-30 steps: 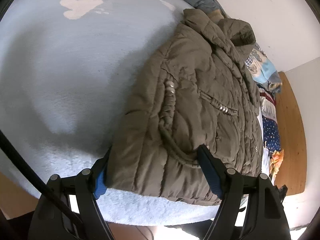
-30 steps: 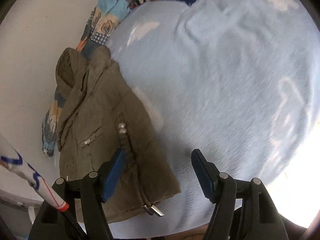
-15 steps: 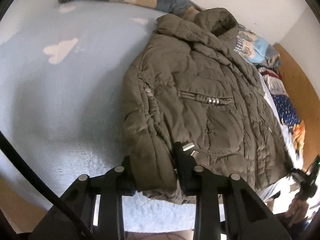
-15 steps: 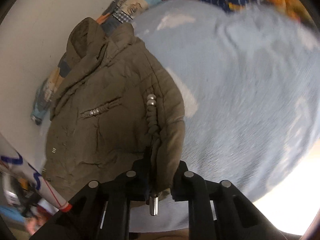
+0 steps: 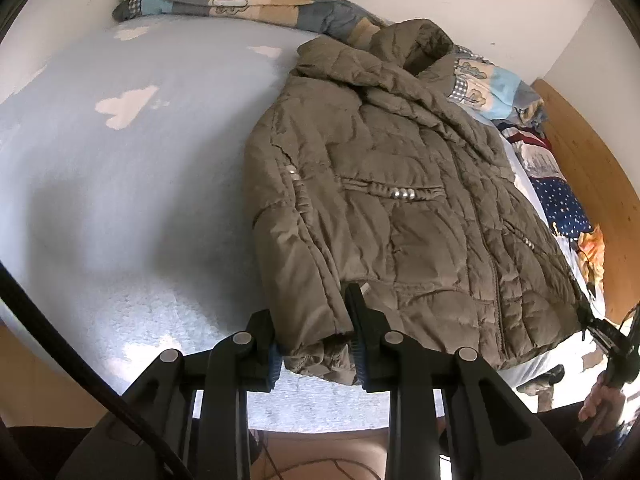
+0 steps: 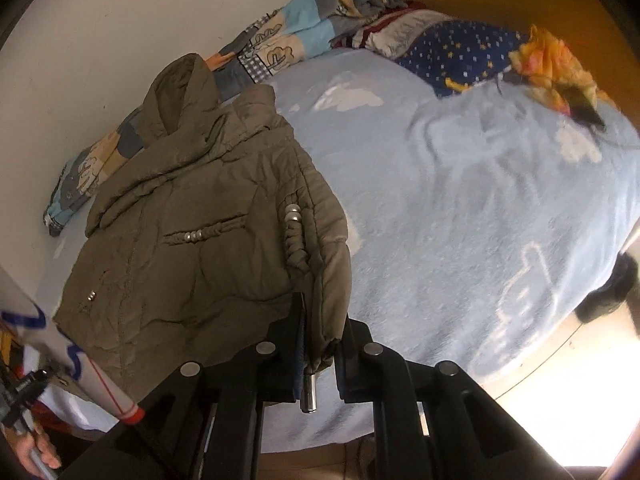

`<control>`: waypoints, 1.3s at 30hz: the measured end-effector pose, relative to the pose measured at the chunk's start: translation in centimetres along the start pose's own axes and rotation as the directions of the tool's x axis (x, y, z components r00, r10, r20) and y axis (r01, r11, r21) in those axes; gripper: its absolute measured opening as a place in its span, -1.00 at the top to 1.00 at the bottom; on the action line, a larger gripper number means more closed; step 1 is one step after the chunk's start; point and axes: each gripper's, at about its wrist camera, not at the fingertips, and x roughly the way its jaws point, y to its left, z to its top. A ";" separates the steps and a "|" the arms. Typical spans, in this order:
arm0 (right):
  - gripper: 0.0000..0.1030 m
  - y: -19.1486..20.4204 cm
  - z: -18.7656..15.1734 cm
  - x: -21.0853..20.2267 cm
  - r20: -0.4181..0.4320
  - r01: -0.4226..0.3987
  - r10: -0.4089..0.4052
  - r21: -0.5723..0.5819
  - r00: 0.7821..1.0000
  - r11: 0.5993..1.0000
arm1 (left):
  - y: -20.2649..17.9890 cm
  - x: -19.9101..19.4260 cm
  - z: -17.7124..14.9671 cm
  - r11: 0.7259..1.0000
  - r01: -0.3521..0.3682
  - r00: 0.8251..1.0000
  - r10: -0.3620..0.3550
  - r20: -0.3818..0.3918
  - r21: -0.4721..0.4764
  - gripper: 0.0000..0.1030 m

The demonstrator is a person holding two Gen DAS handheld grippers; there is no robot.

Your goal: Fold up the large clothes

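An olive quilted hooded jacket (image 5: 400, 208) lies face up on a light blue fleece blanket (image 5: 120, 200), hood toward the wall. My left gripper (image 5: 312, 320) is shut on the jacket's near left hem corner, bunching the cloth between its pads and lifting it off the blanket. In the right wrist view the same jacket (image 6: 192, 248) has its other hem corner pinched in my right gripper (image 6: 320, 320), whose jaws are still closing tight on the fabric. A metal zipper pull (image 6: 308, 394) dangles below that grip.
A patchwork quilt (image 5: 240, 0) and patterned bedding (image 6: 460, 52) lie bunched along the wall. A wooden headboard (image 5: 592, 184) stands at the bed's end. The blanket (image 6: 480, 200) spreads wide beside the jacket. A person's hand (image 5: 600, 400) shows at the edge.
Both grippers went from wide open around the jacket's hem corners to shut on them. Both have risen and rolled, lifting the hem off the blanket.
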 end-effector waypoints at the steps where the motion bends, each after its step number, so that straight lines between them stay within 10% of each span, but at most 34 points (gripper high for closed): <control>1: 0.78 0.2 0.1 -0.2 0.012 0.012 -0.012 -0.013 1.000 1.000 | 0.0 0.0 0.0 1.000 -0.007 1.000 0.007 0.002 0.006 0.48; 4: 0.77 0.1 0.2 0.3 -0.008 0.028 -0.028 0.002 1.000 1.000 | 0.4 0.5 0.3 0.999 -0.041 0.999 0.041 -0.011 -0.007 0.44; 6: 0.73 -0.6 0.2 0.9 -0.038 0.007 -0.005 0.037 0.999 0.999 | 1.0 0.6 0.2 0.996 -0.079 0.997 0.078 -0.019 -0.032 0.05; 10: 0.15 -1.9 0.3 0.3 -0.025 0.008 -0.005 0.106 1.000 0.994 | 2.9 -0.4 0.7 0.988 -0.099 0.995 0.102 0.021 -0.123 -0.06; 13: 0.11 -2.7 0.7 -1.2 0.044 0.030 -0.037 0.146 0.998 0.989 | 3.1 -1.7 1.1 0.981 -0.138 0.984 0.152 0.090 -0.139 -0.09; 21: 0.11 3.8 0.6 -1.4 0.078 -0.118 0.123 -0.059 0.989 0.991 | -3.9 -2.8 1.0 0.976 -0.192 0.961 0.166 0.222 0.101 -0.17; 32: 0.10 10.9 -3.5 5.9 -0.218 -0.156 0.103 -0.245 0.971 0.957 | -8.4 5.5 -0.4 0.961 -0.135 0.980 0.166 -0.111 0.240 -0.21; 39: 0.06 11.0 -3.1 5.5 -0.210 -0.200 0.158 -0.194 0.965 0.960 | -11.3 2.4 -0.5 0.959 -0.109 0.993 0.117 -0.014 0.260 -0.22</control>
